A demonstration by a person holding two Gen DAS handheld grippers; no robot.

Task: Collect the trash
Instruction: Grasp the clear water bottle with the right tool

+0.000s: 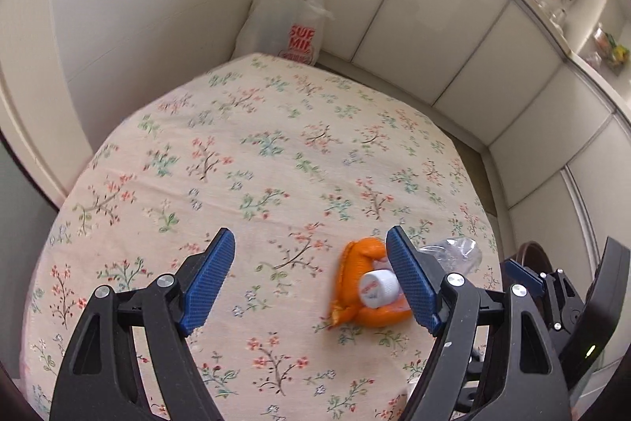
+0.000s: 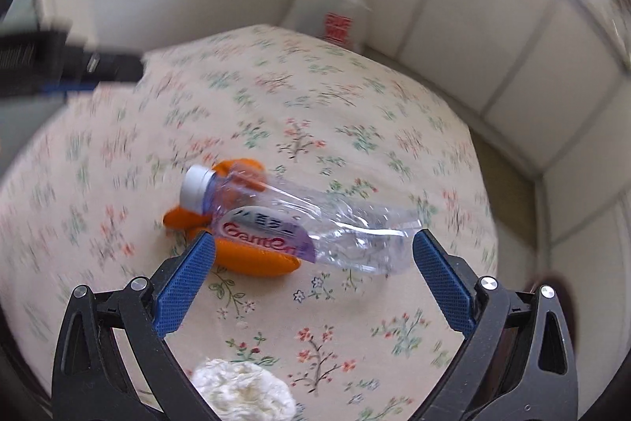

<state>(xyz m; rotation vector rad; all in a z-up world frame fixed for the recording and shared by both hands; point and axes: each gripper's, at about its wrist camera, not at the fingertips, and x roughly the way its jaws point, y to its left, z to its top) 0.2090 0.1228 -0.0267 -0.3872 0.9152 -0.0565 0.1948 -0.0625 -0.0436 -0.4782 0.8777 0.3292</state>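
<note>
Item 1, plastic water bottle (image 2: 299, 223): crushed, clear, white cap, purple-and-red label. Lies on its side on the surface (image 2: 355, 113), which is covered by a floral cloth. Long axis runs from the cap at upper left to the base at lower right in my right wrist view, roughly crosswise to my right tongs (image 2: 311, 255). It sits just ahead of those tongs, which are spread wide with nothing between the pads. My right hand looks the nearer one to it.

Item 2, orange peel (image 2: 252, 259): curled strips under and beside the bottle's neck, touching it. In the left wrist view the peel (image 1: 355, 287) and the bottle cap (image 1: 376, 289) lie just inside the right-hand finger of my left tongs (image 1: 311, 283), also spread and empty.

Item 3, crumpled white tissue (image 2: 242, 391): near the bottom edge of the right view, below my right tongs, apart from the bottle.

Item 4, white plastic shopping bag (image 1: 282, 14): red print, standing at the far corner against the wall panels, well apart from the trash; likely the destination.

Obstruction: my two tongs are close together; the peel may drag along with the bottle
</note>
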